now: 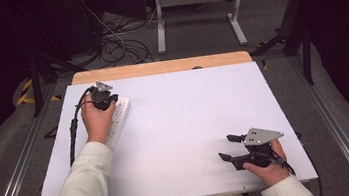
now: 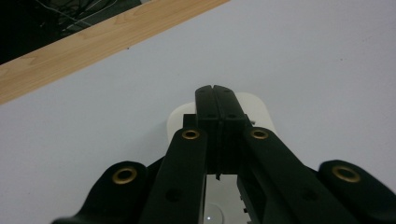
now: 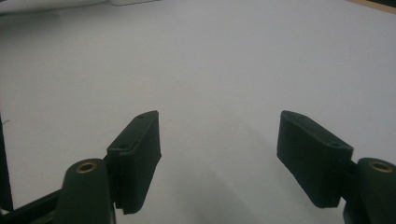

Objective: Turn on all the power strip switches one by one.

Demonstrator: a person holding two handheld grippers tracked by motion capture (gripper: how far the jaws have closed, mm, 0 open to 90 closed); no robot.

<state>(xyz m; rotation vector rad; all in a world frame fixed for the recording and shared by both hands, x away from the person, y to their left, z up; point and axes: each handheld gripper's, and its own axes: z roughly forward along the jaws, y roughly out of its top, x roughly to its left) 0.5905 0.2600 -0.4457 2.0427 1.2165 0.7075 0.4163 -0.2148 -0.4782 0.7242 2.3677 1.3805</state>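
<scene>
Power strip, white, lay near the table's left edge, long side running toward the wooden back strip. Left gripper sat over its far end, jaws pressed together with nothing between them, tips aimed down at the strip's rounded end; contact could not be told. No plug or cord end visible near it, so the work looked barely begun or just ended. Right gripper rested well apart at the table's near right, jaws spread and empty
</scene>
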